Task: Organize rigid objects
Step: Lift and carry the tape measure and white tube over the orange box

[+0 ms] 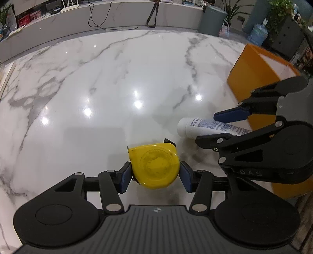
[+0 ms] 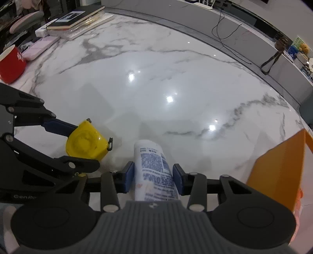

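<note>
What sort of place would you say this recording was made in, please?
Probably an office or reception area: a long marble counter, stacked books and a red mug at its edge, potted plants and a water jug behind.

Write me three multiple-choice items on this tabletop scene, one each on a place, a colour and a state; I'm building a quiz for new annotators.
1. Where is the orange box relative to the white tube in the right wrist view?
A. To its right
B. To its left
C. Underneath it

2. What colour is the tape measure?
A. Red
B. Yellow
C. Green

3. What is between the pads of the left gripper?
A. Nothing
B. The white tube
C. The tape measure

Answers:
1. A, the box fills the right edge, beyond the tube.
2. B, its casing is plainly yellow.
3. C, both blue pads press its sides; the tube sits in the right gripper.
</note>
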The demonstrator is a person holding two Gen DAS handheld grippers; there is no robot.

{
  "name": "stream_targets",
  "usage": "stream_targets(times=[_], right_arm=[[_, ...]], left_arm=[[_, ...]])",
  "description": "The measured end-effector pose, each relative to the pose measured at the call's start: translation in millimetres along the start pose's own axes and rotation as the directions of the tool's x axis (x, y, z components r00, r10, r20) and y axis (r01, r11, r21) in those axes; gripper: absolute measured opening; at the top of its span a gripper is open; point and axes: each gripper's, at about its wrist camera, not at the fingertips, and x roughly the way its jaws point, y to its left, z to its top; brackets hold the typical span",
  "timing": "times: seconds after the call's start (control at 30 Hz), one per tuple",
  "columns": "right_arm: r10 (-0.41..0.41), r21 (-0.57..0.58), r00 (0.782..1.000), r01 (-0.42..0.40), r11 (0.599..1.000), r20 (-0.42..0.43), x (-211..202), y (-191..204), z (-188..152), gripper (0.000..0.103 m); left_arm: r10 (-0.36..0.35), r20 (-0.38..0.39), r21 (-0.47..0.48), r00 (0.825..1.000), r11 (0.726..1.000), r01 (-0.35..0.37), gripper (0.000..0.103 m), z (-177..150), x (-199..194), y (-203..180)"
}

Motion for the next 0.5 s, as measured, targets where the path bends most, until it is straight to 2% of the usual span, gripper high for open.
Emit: stream_targets(times=[0.17,0.3,0.5], right_arm=[[0.015,0.028,1.000,-0.014,1.000,-0.024,1.0,0.0,-3.7,0.040],[0.042,0.061,0.998,-0.040,0.997,-0.040,-1.9,-2.0,-10.7,0.039],[0.078,0.149,0.995,-0.069,0.986,-0.057,-7.4,-8.9,-20.1,0.039]], left_arm=[[0.011,-0.023,0.022,1.000,1.000,-0.010,0.059,-0.5,3.5,-5.6],[0.012,-0.062,-0.006,0.998,1.000,-0.013,0.059,-3.4,7.2,-2.0],[-0.002,-0.063,-0.025,0.998,1.000,0.001,0.059,-6.0,2.1,-3.7]])
